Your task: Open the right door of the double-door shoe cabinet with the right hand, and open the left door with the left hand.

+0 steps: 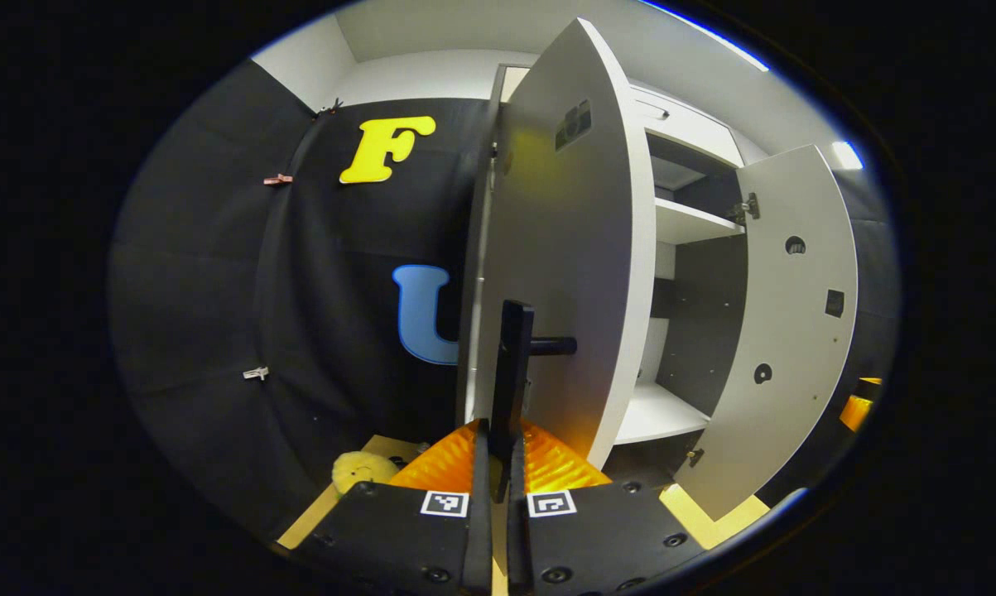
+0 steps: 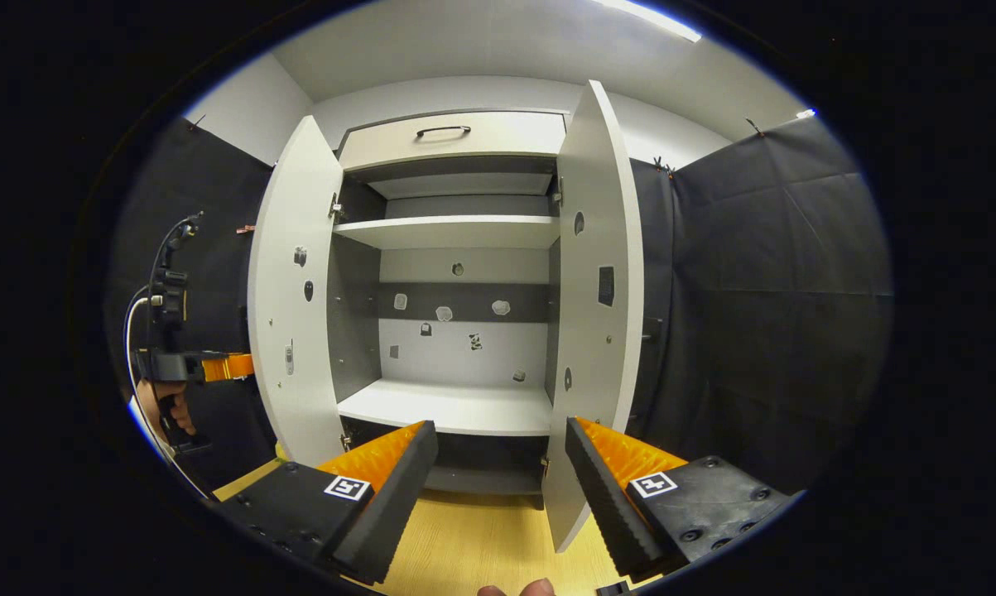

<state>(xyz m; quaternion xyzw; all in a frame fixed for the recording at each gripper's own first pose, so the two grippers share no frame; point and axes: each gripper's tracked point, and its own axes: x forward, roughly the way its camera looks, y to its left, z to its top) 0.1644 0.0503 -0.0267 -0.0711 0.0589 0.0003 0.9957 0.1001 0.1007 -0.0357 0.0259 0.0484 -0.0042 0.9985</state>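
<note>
Left gripper (image 1: 498, 463) fingers apparently clamping left door handle (image 1: 510, 372), right gripper (image 2: 498, 472) spread wide, empty, both doors open.

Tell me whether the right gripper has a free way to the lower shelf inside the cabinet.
Probably yes. In the right gripper view both doors stand swung wide, the right gripper is open and faces the lower shelf straight on, with nothing between. The right door hangs close beside its right finger, so it should stay centred.

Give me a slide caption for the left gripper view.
Left tool shut on the left door's black handle, left door swung open, right door open beyond.
</note>
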